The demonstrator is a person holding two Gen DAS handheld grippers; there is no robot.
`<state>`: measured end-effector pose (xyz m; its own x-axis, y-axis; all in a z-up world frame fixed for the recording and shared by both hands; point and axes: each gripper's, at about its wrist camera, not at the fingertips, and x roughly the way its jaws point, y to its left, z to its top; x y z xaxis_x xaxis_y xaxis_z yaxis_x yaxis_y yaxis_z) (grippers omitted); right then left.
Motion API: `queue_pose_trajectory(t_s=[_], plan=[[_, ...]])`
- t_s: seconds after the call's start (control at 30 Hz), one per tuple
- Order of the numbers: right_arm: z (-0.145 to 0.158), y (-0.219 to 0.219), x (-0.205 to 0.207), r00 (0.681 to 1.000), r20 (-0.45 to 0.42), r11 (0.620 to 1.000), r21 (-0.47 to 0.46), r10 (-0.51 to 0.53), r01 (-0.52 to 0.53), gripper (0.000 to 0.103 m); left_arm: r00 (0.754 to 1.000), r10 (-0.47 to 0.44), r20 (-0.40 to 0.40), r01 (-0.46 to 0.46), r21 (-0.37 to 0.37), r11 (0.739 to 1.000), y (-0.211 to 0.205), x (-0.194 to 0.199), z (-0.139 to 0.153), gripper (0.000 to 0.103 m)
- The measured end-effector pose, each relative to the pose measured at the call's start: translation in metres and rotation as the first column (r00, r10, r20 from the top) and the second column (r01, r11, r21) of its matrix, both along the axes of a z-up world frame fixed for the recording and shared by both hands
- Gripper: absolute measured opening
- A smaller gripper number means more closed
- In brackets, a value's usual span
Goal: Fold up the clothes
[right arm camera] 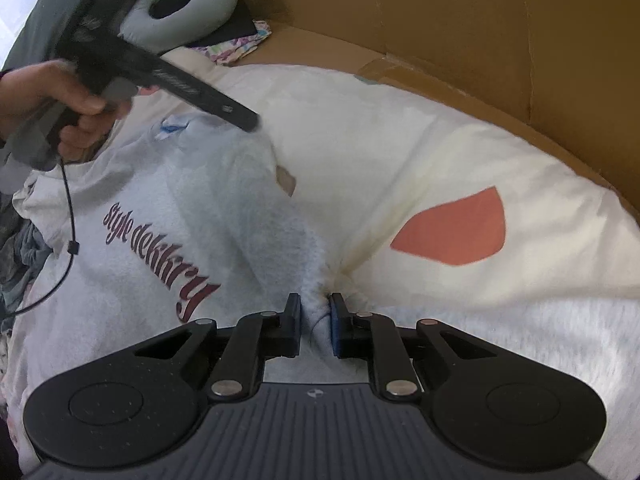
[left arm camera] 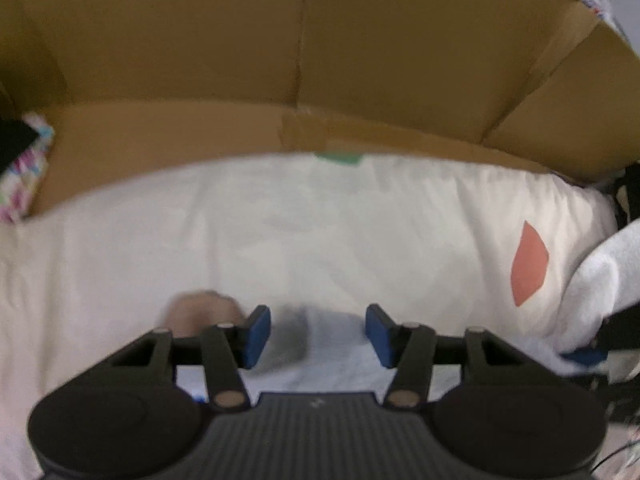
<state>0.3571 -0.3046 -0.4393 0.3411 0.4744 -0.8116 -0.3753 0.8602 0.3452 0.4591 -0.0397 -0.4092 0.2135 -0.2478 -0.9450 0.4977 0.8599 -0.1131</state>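
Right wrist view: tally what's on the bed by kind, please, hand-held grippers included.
Hand-held grippers: 2, right pinching the sweatshirt, left above it
White printed sweatshirt: 1
Cream sheet with orange patches: 1
Grey neck pillow: 1
Cardboard panel: 1
Total: 6

Black linkage gripper [right arm camera: 316, 324], blue jaw pads, silver pivot screws, ribbed grey body; black cable [right arm camera: 68, 236] looped.

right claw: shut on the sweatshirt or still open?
Shut on it. In the right wrist view the right claw pads pinch a bunched ridge of the grey sweatshirt, with fabric puckering out from between them.
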Motion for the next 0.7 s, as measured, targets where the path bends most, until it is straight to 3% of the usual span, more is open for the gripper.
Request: queue_pose_trajectory(t_s=[0.13,0.2,0.23,0.27,0.4,0.6,0.7], plan=[[-0.004,0.01,-0.011,0.999,0.022,0.999,-0.024,0.031,-0.03,0.014,1.0,0.014,-0.022,-0.014,-0.017,1.0,-0.009,-0.007,-0.007,0.052],[-0.004,0.009,-0.01,0.999,0.018,0.999,-0.017,0.036,-0.036,0.015,0.999,0.018,-0.036,-0.018,0.001,1.0,-0.012,-0.011,-0.011,0.044],[-0.004,0.009,-0.01,0.999,0.016,0.999,-0.013,0.039,-0.039,0.017,0.999,0.019,-0.044,-0.019,0.009,1.0,-0.014,-0.013,-0.013,0.031],[-0.004,0.009,-0.01,0.999,0.013,0.999,-0.009,0.042,-0.042,0.018,0.998,0.02,-0.058,-0.02,0.008,1.0,-0.014,-0.017,-0.012,0.024],[0.004,-0.003,-0.001,0.999,-0.016,0.998,0.048,0.049,-0.049,0.026,0.998,0.009,-0.066,-0.01,-0.014,1.0,-0.004,-0.027,-0.006,0.012],[0.019,-0.039,0.022,0.996,-0.038,0.981,0.175,-0.08,0.085,0.026,0.997,-0.037,-0.072,0.036,-0.007,0.999,0.009,-0.05,0.002,0.012],[0.018,-0.038,0.035,0.995,-0.017,0.986,0.134,-0.097,0.099,0.026,0.996,-0.057,-0.064,0.056,-0.016,0.998,0.016,-0.058,0.005,0.012]])
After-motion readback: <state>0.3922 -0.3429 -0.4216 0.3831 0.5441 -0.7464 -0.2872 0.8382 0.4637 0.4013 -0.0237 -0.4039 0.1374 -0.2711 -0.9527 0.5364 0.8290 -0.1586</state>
